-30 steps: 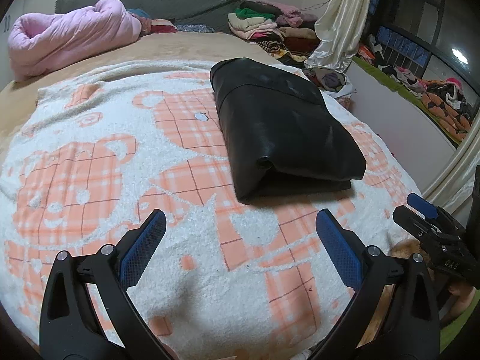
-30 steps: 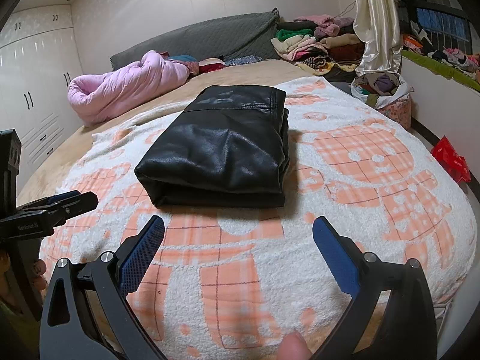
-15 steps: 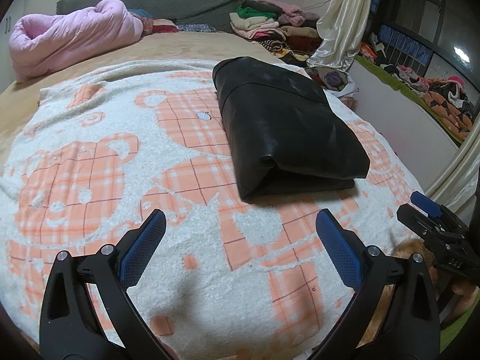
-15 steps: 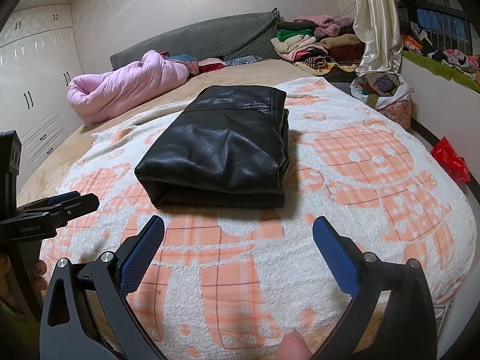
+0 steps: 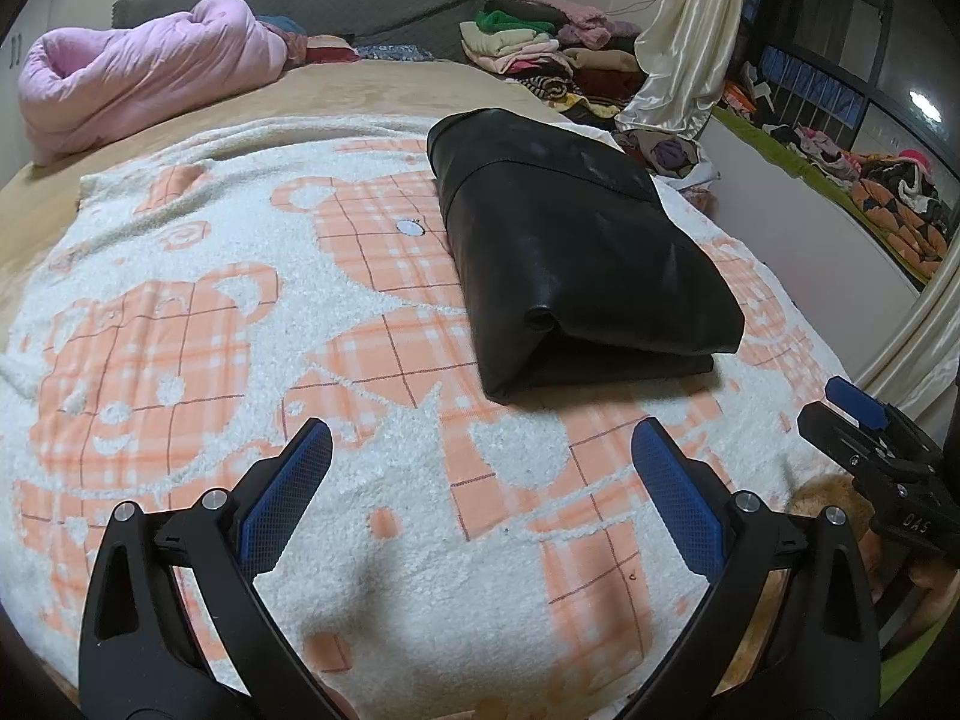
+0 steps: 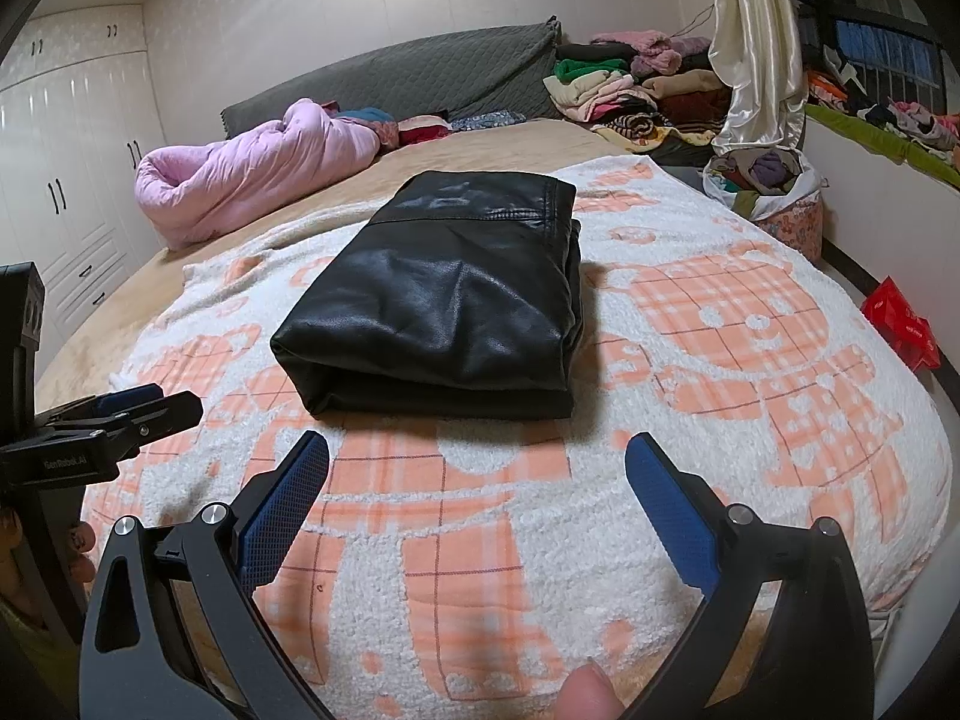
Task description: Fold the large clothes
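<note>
Since almost nothing shifts over the last sec, only a tiny drift of the left-hand view w/ the bundle untouched, I judge the fold done and both tools just backing off or waiting.

Black leather-look garment (image 6: 444, 294) lies folded into a thick rectangular packet on the bear-print blanket (image 6: 738, 324), roughly mid-bed, a bit right of center from the left tool's view. Glossy top, a few soft creases, seam band across the far end, rounded fold edge facing near, layers stacked fairly square; near-left corner bulges a little.

Left gripper (image 5: 480, 474) hovers near the bed's near edge, jaws spread wide, nothing between them, well apart from the packet. Right gripper (image 6: 477, 480) likewise: jaws released, empty, just short of the packet's near edge.

Farther out: pink duvet (image 6: 252, 174) bunched far left, clothes pile (image 6: 630, 90) far right, cream curtain (image 6: 756, 48) beside it.
</note>
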`<move>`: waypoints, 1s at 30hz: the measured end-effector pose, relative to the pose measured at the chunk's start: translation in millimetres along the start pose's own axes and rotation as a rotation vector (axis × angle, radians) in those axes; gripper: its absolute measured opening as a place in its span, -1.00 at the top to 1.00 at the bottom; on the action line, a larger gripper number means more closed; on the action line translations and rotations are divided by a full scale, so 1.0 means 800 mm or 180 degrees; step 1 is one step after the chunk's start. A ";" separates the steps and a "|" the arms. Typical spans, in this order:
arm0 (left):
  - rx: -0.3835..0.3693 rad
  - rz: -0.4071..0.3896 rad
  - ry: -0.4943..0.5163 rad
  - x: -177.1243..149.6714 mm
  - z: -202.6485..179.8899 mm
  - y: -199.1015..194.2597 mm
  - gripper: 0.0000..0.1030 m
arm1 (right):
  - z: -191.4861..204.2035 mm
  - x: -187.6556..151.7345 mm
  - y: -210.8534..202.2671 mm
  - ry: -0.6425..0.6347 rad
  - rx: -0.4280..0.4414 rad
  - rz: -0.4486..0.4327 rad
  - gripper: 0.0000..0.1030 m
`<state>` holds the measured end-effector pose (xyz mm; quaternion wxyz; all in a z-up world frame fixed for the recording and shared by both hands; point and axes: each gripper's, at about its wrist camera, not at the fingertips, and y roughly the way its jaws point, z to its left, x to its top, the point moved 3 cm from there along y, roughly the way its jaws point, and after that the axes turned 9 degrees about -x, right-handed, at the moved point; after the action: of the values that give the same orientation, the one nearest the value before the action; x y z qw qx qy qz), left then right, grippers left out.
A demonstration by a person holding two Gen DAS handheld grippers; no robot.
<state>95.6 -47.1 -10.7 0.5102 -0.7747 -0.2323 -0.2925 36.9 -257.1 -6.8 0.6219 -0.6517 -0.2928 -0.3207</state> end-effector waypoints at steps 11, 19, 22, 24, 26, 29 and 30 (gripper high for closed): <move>0.0021 -0.0012 -0.0018 0.003 0.007 -0.001 -0.82 | 0.001 0.002 0.000 -0.0031 0.0008 -0.0007 -0.91; 0.0024 -0.0018 -0.0002 0.002 0.005 -0.003 -0.82 | 0.002 0.002 0.000 -0.0034 0.0005 -0.0005 -0.91; 0.0025 -0.0018 -0.0002 0.002 0.005 -0.003 -0.82 | 0.002 0.002 0.000 -0.0033 0.0006 -0.0002 -0.91; 0.0029 -0.0017 0.0001 0.002 0.006 -0.003 -0.82 | 0.002 0.002 0.000 -0.0032 0.0009 -0.0004 -0.91; 0.0029 -0.0018 0.0004 0.002 0.006 -0.003 -0.82 | 0.003 0.004 0.000 -0.0037 0.0011 -0.0001 -0.91; 0.0031 -0.0023 0.0005 0.002 0.004 -0.003 -0.82 | 0.003 0.004 0.000 -0.0037 0.0012 -0.0002 -0.91; 0.0036 -0.0020 0.0006 0.001 0.005 -0.004 -0.82 | 0.003 0.003 0.000 -0.0040 0.0010 0.0000 -0.91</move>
<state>95.3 -42.5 -9.3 0.5139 -0.7707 -0.2359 -0.2936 38.4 -254.6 -4.4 0.6211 -0.6526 -0.2973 -0.3161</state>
